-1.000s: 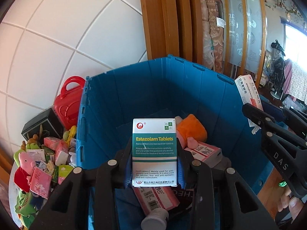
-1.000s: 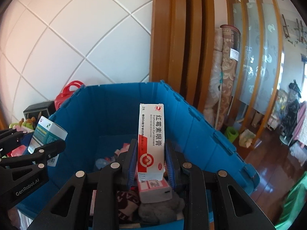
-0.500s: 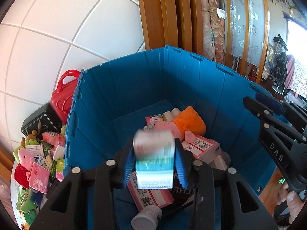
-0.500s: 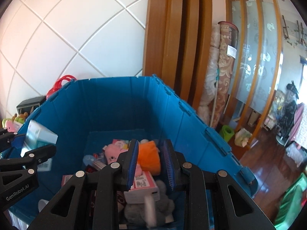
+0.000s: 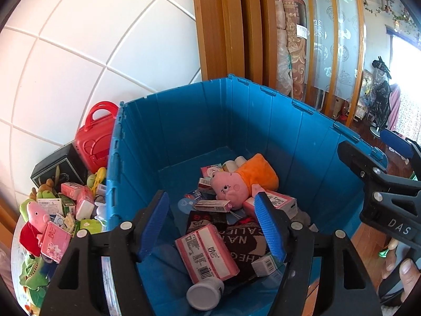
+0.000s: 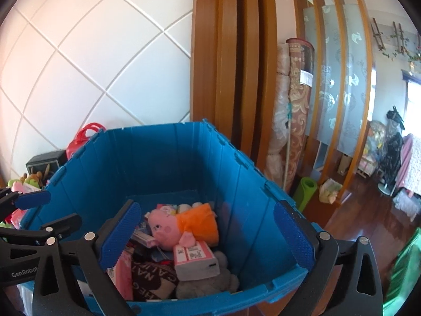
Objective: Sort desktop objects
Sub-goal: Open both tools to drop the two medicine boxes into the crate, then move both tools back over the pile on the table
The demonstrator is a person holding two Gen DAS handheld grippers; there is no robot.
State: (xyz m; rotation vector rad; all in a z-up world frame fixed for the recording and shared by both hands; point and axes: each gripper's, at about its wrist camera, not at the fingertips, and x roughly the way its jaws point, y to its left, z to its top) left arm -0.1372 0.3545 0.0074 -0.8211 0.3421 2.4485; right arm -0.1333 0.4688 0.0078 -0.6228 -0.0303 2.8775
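Observation:
A blue plastic bin [image 5: 200,121] stands in front of me; it also fills the right wrist view [image 6: 171,158]. Inside lie a pink pig plush in an orange dress [image 5: 244,181], pink medicine boxes [image 5: 208,252], a dark printed cloth [image 5: 236,234], a white bottle [image 5: 205,293] and a grey plush [image 6: 208,281]. My left gripper [image 5: 210,223] is open and empty above the bin's near side. My right gripper [image 6: 208,234] is wide open and empty above the bin.
Left of the bin, a round table [image 5: 15,234] holds a pile of plush toys and small boxes [image 5: 55,210], a red toy case [image 5: 96,137] and a black box [image 5: 59,169]. A tiled wall and wooden frame stand behind. Wooden floor lies at the right.
Both grippers let go of their boxes: the Estazolam box left the left one and the red-and-white box left the right one. Both jaws opened wide.

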